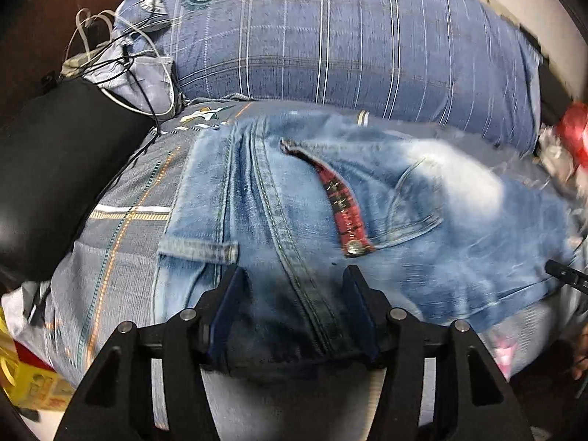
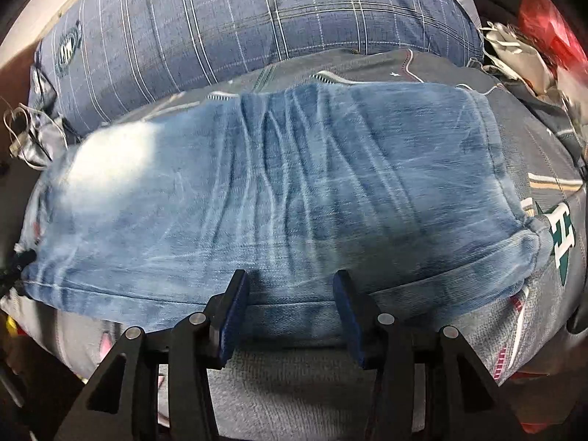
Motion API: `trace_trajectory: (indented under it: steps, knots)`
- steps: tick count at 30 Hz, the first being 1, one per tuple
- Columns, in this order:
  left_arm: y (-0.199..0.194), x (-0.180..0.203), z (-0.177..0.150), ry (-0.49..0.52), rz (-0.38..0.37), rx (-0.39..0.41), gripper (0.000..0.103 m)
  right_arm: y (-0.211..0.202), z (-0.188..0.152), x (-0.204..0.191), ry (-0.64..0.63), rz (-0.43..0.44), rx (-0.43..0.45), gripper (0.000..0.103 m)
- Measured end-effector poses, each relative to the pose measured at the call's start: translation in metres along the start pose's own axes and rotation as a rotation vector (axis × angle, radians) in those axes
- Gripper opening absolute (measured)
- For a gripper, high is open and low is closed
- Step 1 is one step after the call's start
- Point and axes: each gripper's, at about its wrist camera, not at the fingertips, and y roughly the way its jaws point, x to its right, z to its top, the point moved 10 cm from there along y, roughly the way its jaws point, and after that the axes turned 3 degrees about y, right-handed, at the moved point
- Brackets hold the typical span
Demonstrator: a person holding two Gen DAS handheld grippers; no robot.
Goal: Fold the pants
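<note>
Light blue jeans (image 1: 294,198) lie folded on the grey patterned bedsheet (image 1: 121,228). The left wrist view shows the waist end, with a belt loop, a seam and a red plaid fly with a metal button (image 1: 354,247). My left gripper (image 1: 294,279) is open, its jaws astride the near edge of the jeans by the seam. The right wrist view shows the wrinkled leg part of the jeans (image 2: 294,191). My right gripper (image 2: 290,283) is open, its jaws standing over the near folded edge.
A blue plaid pillow (image 1: 349,36) lies behind the jeans; it also shows in the right wrist view (image 2: 239,18). A black bag (image 1: 62,169) and tangled cables (image 1: 121,58) lie at the left. Red plastic and clutter (image 2: 544,33) sit at the right.
</note>
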Motion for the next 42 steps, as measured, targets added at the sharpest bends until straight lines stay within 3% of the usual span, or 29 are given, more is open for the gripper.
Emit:
trace_trajectory:
  steps: [5, 8, 11, 14, 17, 18, 20, 27, 32, 38, 40, 42]
  knots:
    - [-0.035, 0.007, 0.006, -0.029, 0.030, 0.047, 0.057, -0.018, 0.035, -0.014, 0.022, 0.055, 0.079, 0.059]
    - [-0.046, 0.019, 0.011, 0.014, 0.072, 0.066, 0.058, -0.002, 0.051, -0.038, -0.011, 0.089, 0.083, 0.061]
    - [-0.055, 0.032, 0.011, 0.038, 0.065, 0.072, 0.062, 0.019, 0.059, -0.045, -0.006, 0.101, 0.056, 0.063]
    - [-0.060, 0.043, 0.010, 0.047, 0.040, 0.070, 0.064, 0.046, 0.072, -0.012, 0.097, 0.056, 0.028, 0.063]
    - [-0.061, 0.052, 0.009, 0.055, 0.018, 0.064, 0.064, 0.039, 0.084, 0.022, 0.191, 0.102, 0.053, 0.058]
    - [-0.061, 0.055, 0.009, 0.057, 0.011, 0.059, 0.065, 0.028, 0.087, 0.047, 0.214, -0.006, 0.085, 0.062]
    - [-0.059, 0.063, 0.007, 0.070, -0.005, 0.051, 0.065, 0.005, 0.091, 0.077, 0.254, -0.073, 0.159, 0.065]
    - [-0.060, 0.105, 0.005, 0.174, -0.049, 0.043, 0.065, -0.065, 0.042, 0.143, 0.456, 0.039, 0.250, 0.066]
    - [-0.058, 0.150, 0.009, 0.288, -0.090, 0.027, 0.065, -0.088, 0.000, 0.168, 0.514, 0.075, 0.244, 0.066]
    - [-0.058, 0.199, 0.012, 0.384, -0.104, 0.017, 0.065, -0.087, -0.008, 0.167, 0.534, 0.144, 0.240, 0.066]
    - [-0.059, 0.210, 0.011, 0.399, -0.107, 0.006, 0.065, -0.083, -0.008, 0.160, 0.539, 0.197, 0.227, 0.066]
    - [-0.058, 0.219, 0.011, 0.399, -0.119, -0.007, 0.065, -0.080, -0.011, 0.143, 0.568, 0.317, 0.203, 0.066]
